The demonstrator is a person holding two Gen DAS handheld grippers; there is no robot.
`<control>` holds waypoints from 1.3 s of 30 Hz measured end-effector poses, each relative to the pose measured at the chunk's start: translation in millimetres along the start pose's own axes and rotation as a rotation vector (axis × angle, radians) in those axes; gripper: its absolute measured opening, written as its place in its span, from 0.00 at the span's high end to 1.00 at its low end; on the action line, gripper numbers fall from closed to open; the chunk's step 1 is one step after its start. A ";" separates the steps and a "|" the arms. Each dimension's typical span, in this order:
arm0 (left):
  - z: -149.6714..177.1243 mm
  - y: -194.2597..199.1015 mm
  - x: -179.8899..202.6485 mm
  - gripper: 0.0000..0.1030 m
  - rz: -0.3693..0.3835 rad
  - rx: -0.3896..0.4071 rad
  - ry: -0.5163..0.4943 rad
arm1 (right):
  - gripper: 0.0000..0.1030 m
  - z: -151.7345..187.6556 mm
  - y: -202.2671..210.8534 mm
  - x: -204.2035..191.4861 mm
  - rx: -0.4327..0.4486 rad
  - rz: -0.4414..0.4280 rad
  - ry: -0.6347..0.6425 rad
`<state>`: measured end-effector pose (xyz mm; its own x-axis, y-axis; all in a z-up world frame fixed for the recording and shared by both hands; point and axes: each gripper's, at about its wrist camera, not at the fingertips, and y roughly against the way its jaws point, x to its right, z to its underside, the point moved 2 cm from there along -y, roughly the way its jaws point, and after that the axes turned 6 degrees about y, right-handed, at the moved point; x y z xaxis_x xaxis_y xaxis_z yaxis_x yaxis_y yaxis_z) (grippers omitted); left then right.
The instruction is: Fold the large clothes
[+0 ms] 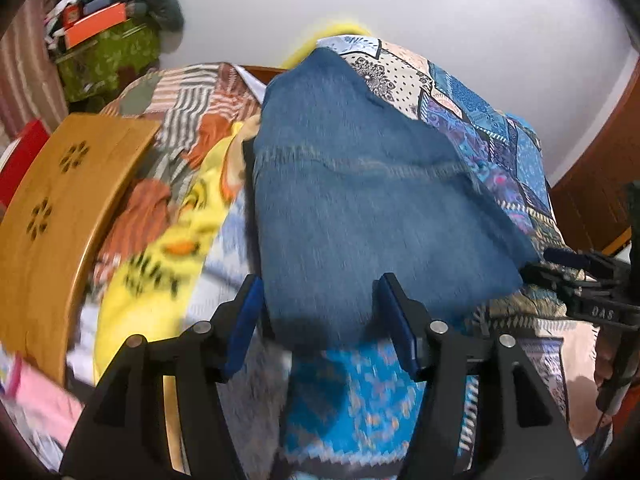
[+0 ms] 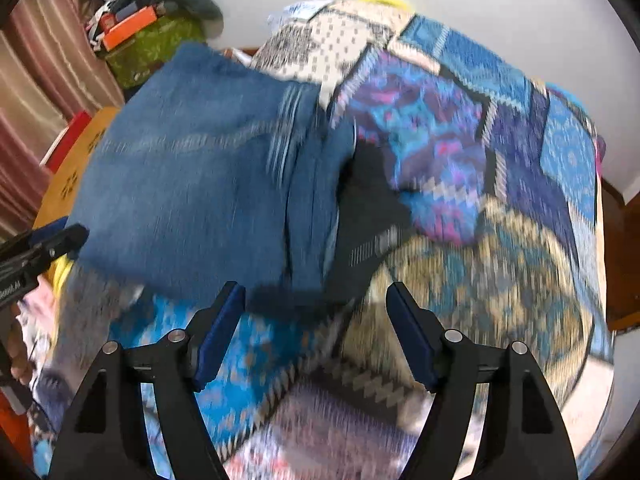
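covering the bed, a patchwork quilt [image 2: 460, 152] below a white wall [image 1: 460, 20]; folded jeans [image 1: 360, 208] lie on it. left tongs [image 1: 320, 316] and right tongs [image 2: 314, 316] gape wide, holding nothing.

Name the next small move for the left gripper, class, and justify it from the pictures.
Probably ease the left gripper forward and close on the near edge of the blue denim garment. Its jaws stand open with that edge just between them, and the garment lies folded on the patchwork bedspread.
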<state>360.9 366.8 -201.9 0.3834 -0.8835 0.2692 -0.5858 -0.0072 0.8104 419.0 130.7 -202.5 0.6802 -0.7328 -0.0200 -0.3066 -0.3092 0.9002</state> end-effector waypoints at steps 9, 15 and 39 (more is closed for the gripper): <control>30.3 133.0 43.3 0.50 0.045 0.183 -0.022 | 0.32 23.4 132.1 -18.6 0.257 -0.060 -0.052; 53.3 251.7 91.4 0.50 0.068 0.453 -0.118 | 0.32 43.8 247.9 -39.8 0.541 -0.084 -0.030; 213.2 408.7 165.6 0.01 -0.035 0.972 -0.219 | 0.00 157.8 365.0 -93.8 0.957 0.125 -0.003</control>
<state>32.7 117.8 63.0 0.3283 -0.9418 0.0722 -0.9445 -0.3284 0.0110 138.2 -9.1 59.4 0.6043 -0.7952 0.0493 -0.7907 -0.5909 0.1603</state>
